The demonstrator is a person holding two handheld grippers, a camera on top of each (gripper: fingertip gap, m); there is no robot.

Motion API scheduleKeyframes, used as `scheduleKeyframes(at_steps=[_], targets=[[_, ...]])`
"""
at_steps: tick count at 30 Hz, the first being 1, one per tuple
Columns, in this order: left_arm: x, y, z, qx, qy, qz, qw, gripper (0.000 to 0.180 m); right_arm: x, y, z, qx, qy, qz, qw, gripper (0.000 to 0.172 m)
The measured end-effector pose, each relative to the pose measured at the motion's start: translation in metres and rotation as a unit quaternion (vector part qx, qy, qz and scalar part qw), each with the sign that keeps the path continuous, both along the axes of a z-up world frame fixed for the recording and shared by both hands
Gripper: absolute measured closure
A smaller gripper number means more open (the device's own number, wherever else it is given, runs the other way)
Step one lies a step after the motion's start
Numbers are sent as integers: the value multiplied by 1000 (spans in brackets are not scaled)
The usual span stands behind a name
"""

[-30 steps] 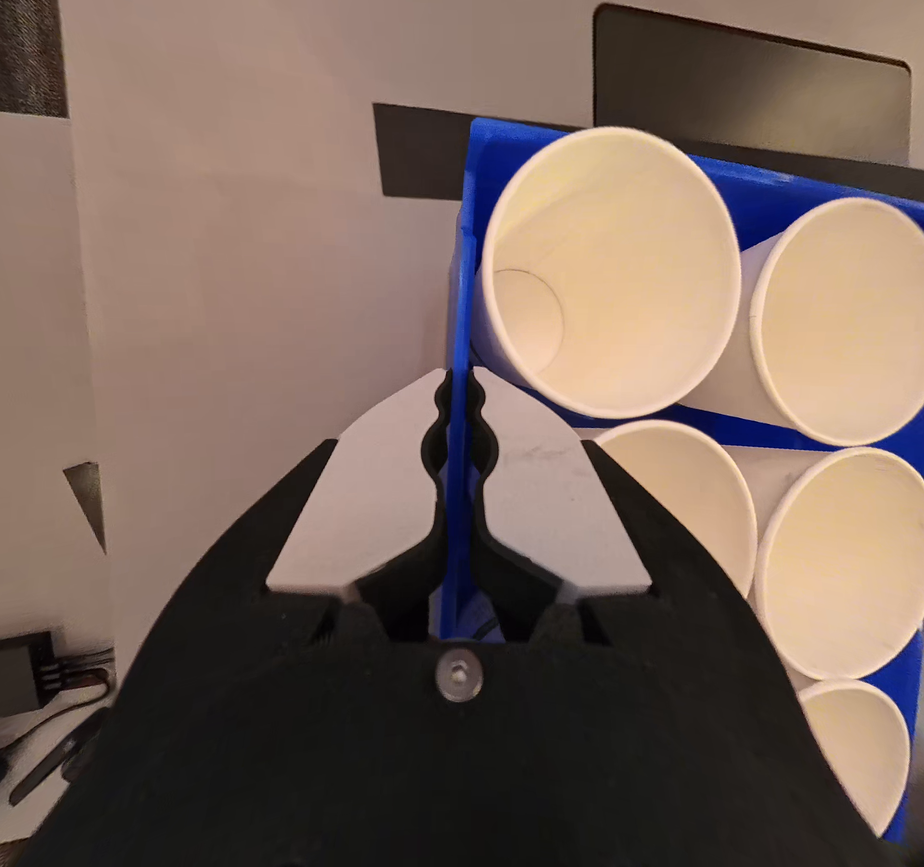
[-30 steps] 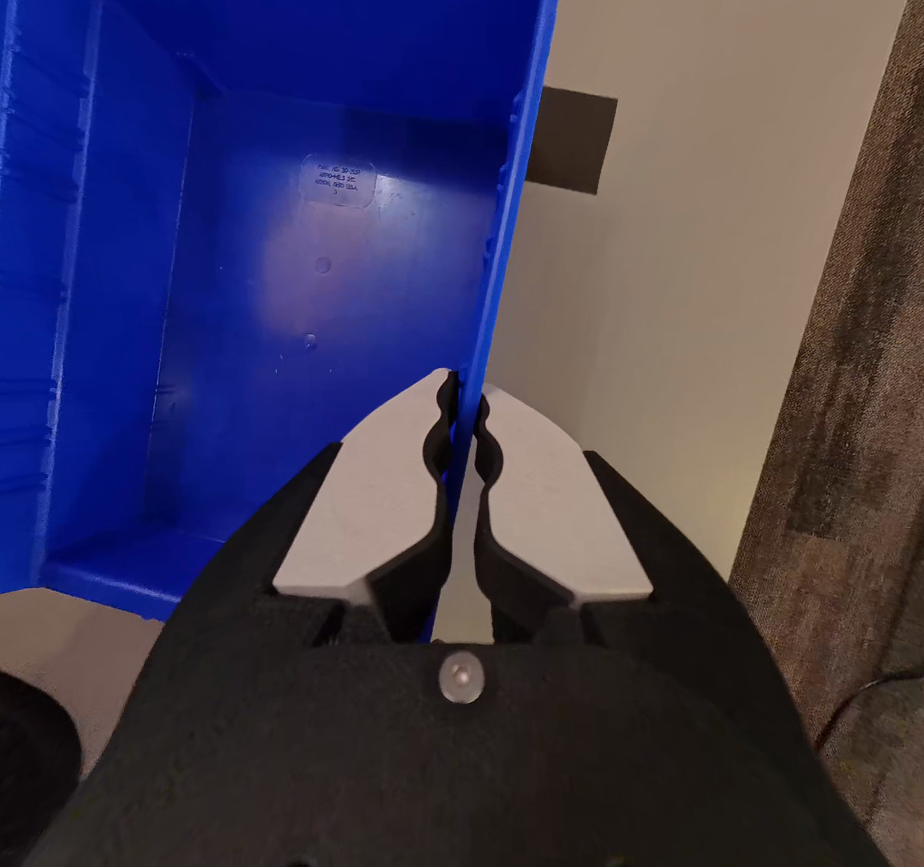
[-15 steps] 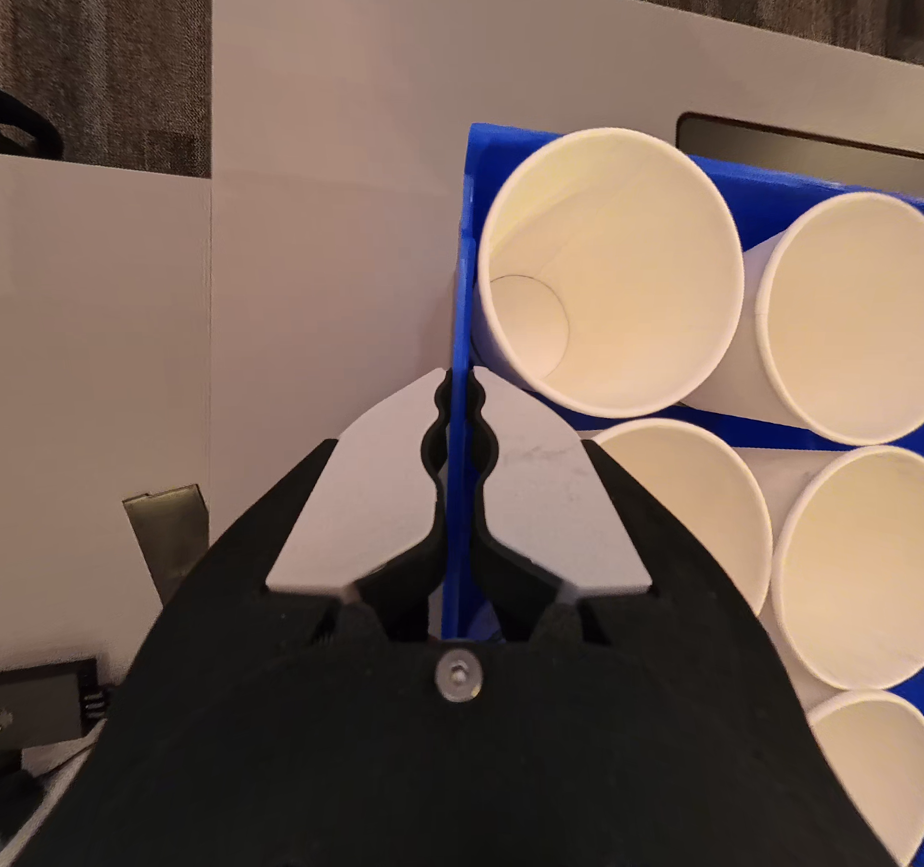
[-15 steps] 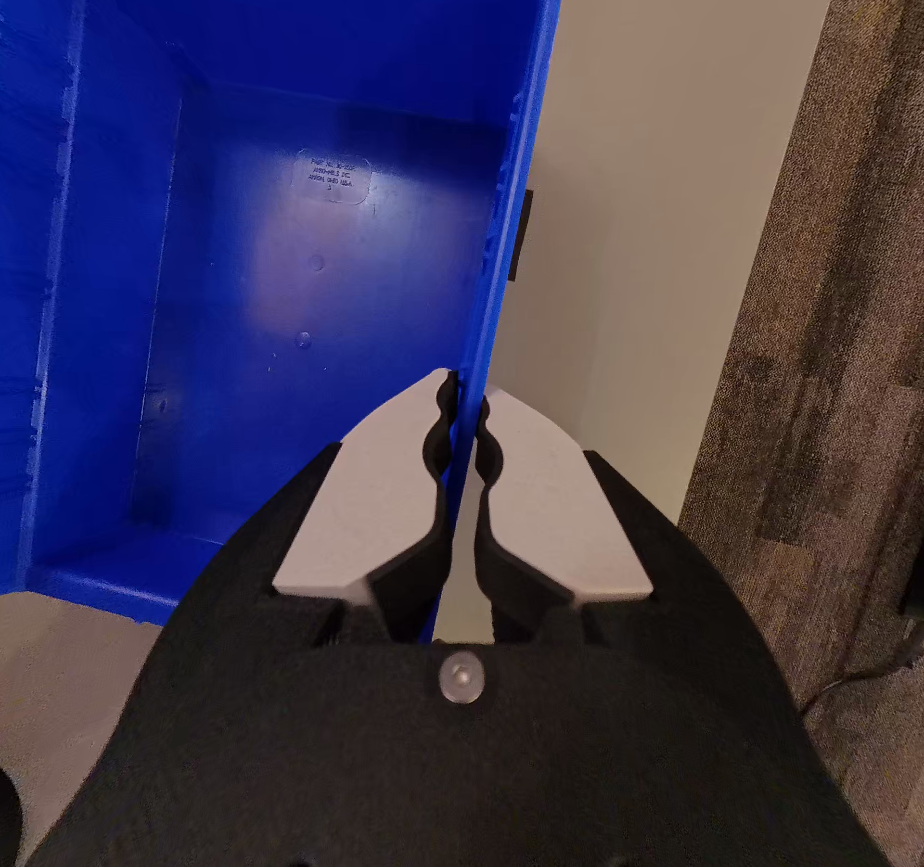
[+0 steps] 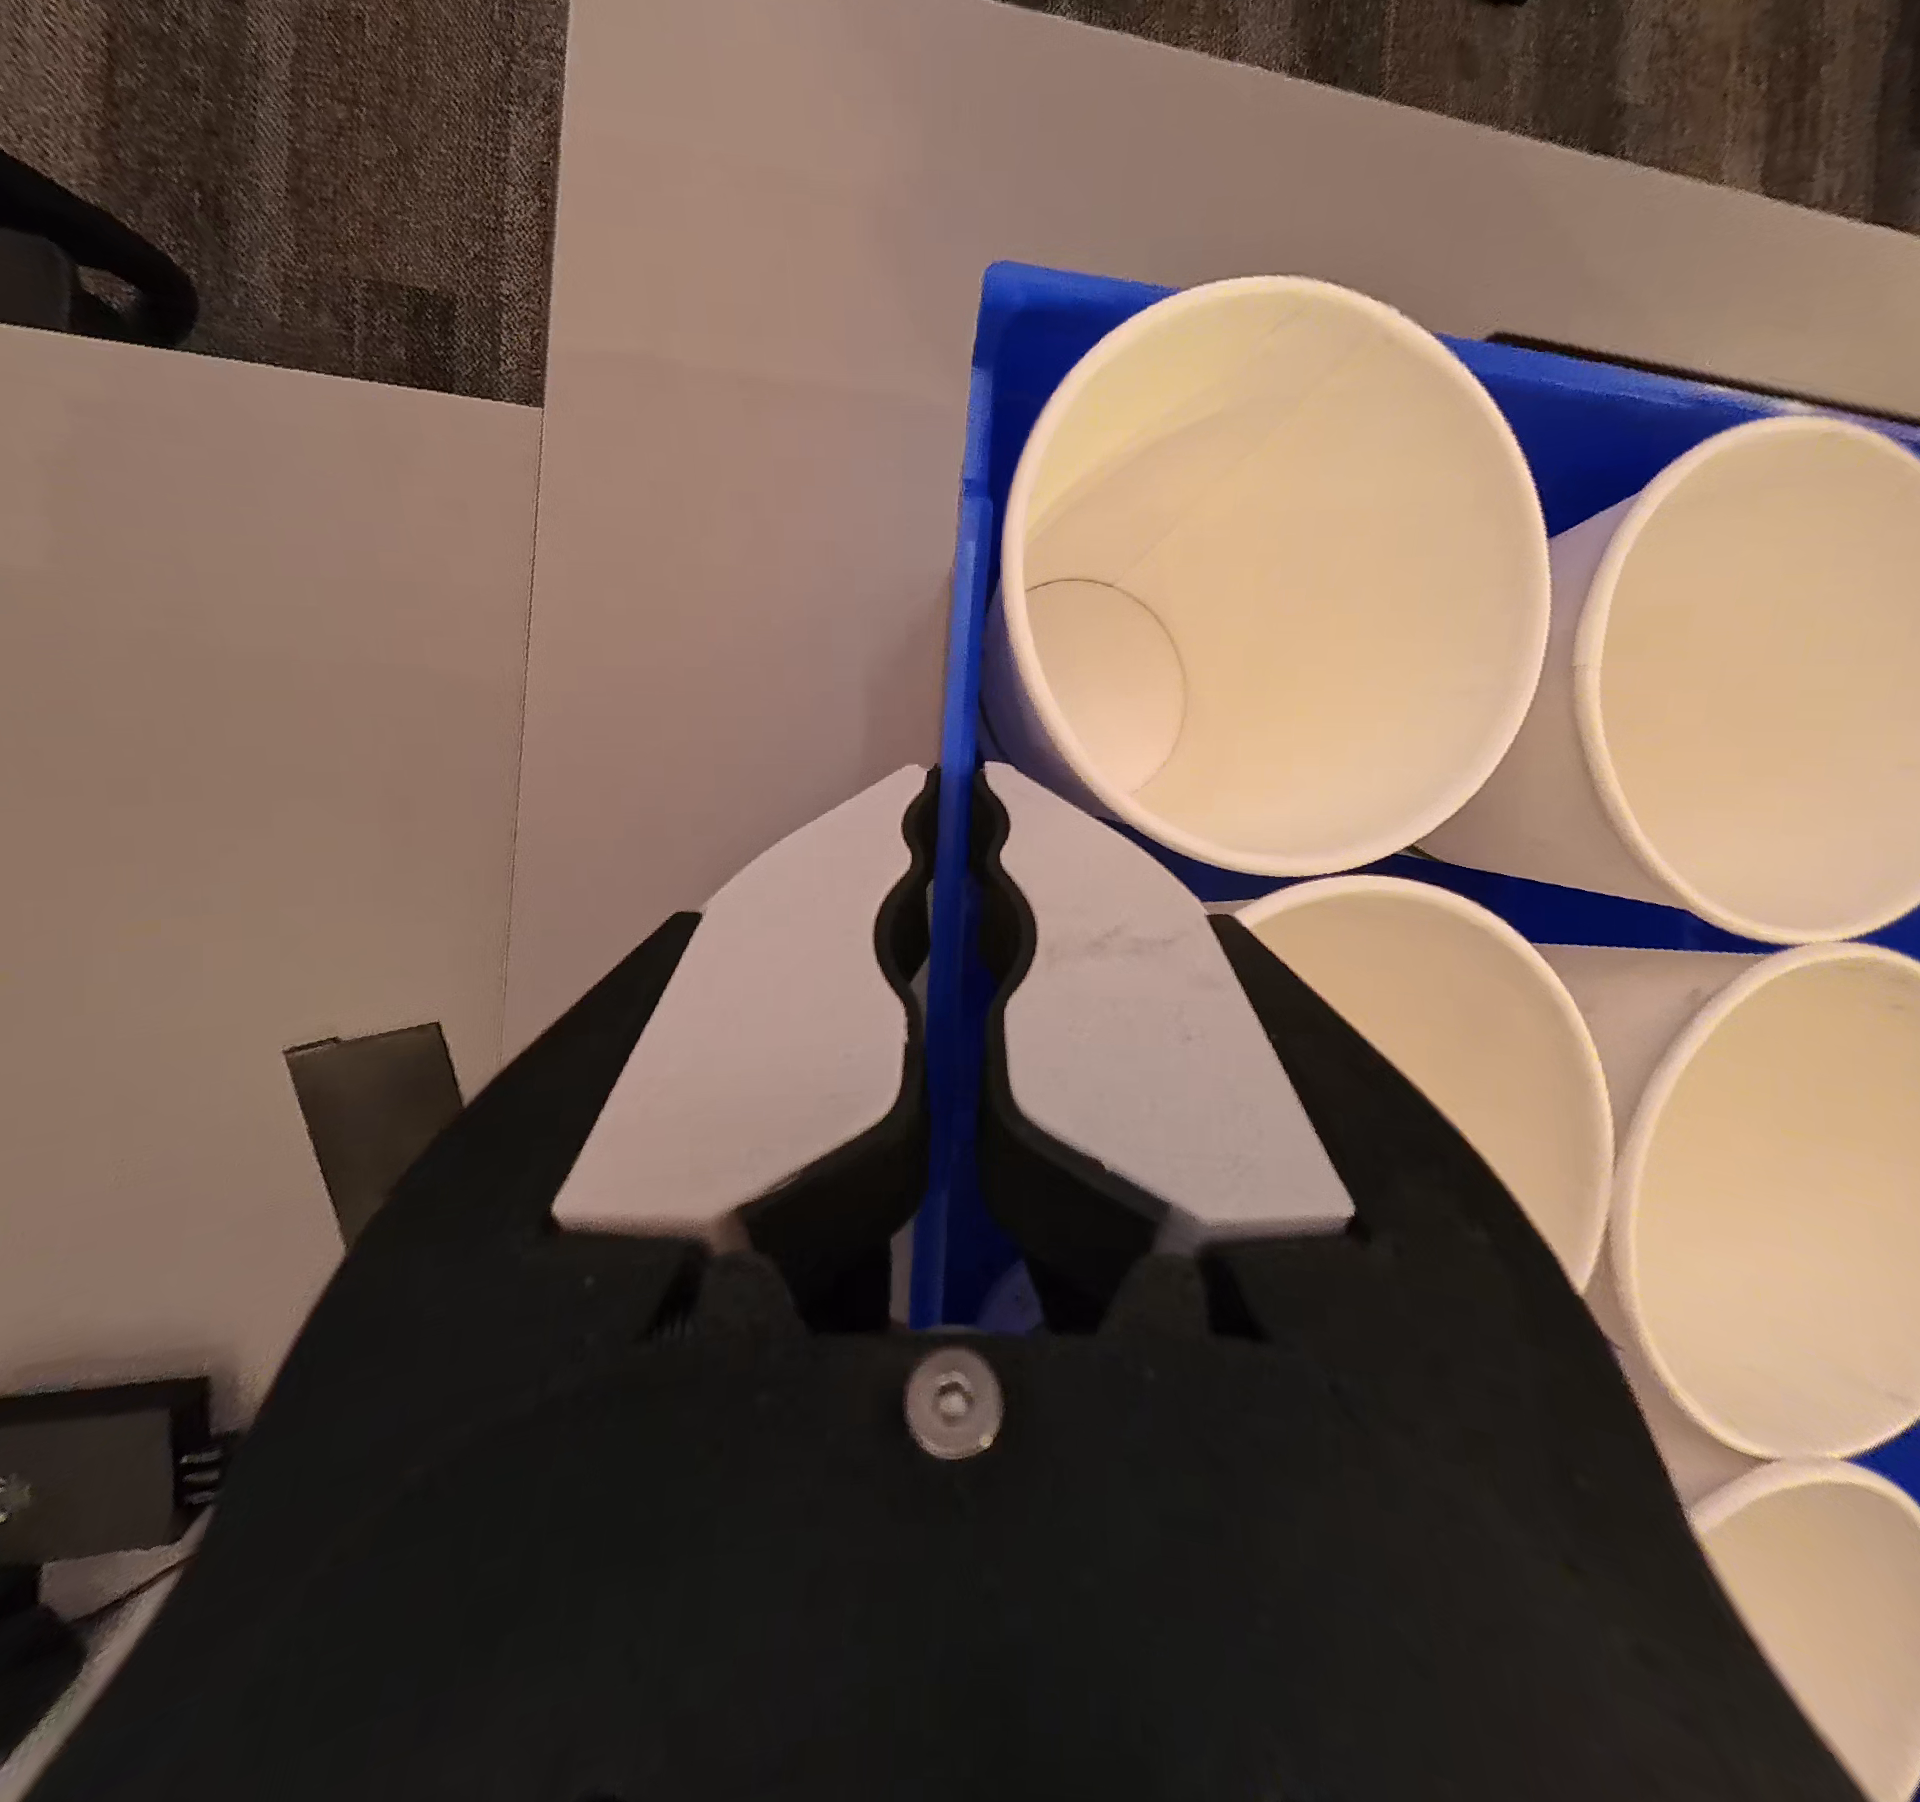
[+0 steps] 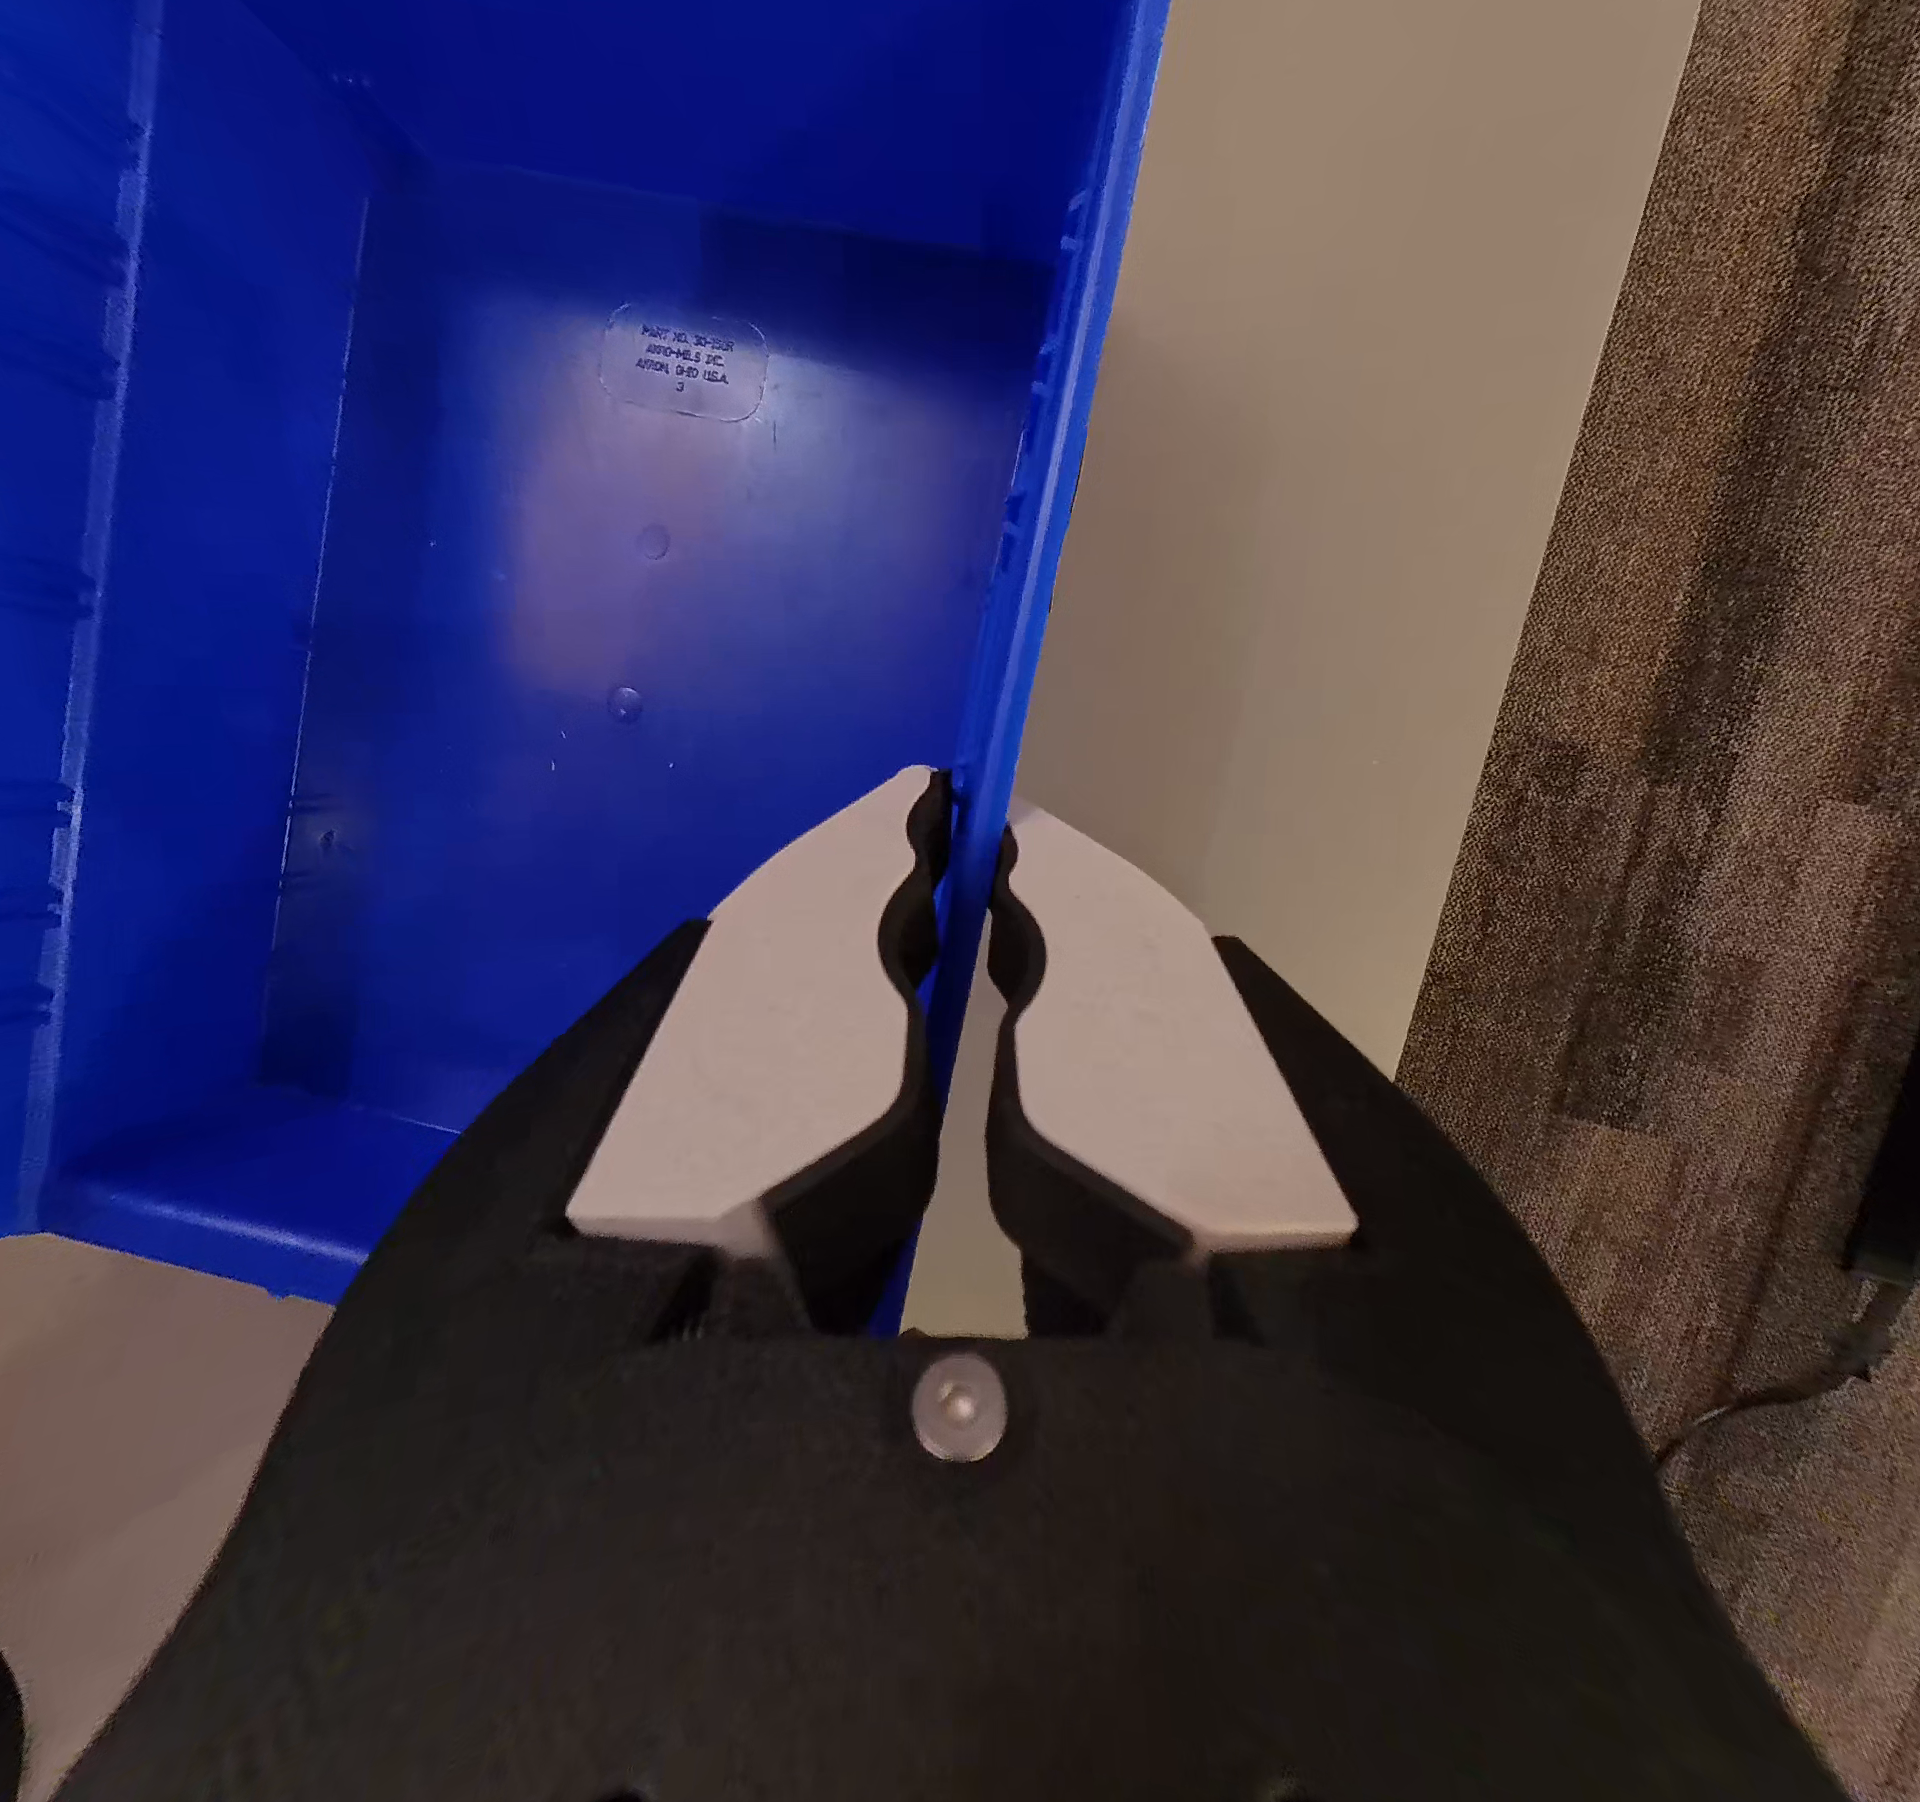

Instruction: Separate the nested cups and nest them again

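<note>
My left gripper [image 5: 954,796] is shut on the left wall of a blue bin [image 5: 961,609]; both pads press the wall's edge. Several white paper cups [image 5: 1278,568] lie on their sides in this bin, their open mouths towards the camera. My right gripper [image 6: 977,807] is shut on the right wall of a blue bin [image 6: 1049,505]; the part of that bin in the right wrist view holds no cups. Whether both views show one bin I cannot tell.
A pale table top [image 5: 758,298] lies beyond the bin, with a second pale surface [image 5: 239,713] to its left. Grey carpet [image 6: 1704,609] lies past the table's right edge. A black box with cables [image 5: 94,1472] sits at the lower left. There is about 100 cm between the tips of the two grippers.
Both grippers kept their grip on the bin walls. The table and floor have shifted down in both views, so more carpet and the table's far edge show now.
</note>
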State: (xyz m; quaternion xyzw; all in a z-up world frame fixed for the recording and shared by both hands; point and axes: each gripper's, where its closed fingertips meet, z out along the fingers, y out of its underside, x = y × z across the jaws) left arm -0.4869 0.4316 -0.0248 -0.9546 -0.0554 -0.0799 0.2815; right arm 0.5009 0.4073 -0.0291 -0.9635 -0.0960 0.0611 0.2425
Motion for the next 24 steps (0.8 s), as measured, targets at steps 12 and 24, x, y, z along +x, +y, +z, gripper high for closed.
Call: scheduleKeyframes(at_steps=[12,24], targets=[[-8,5,0,4,-1,19,1000,176,-1,1,0,7,-4,-1,1000,165],[-10,-13,22,67,-60,28,996,138,-11,-11,4,29,14,9,999,143]])
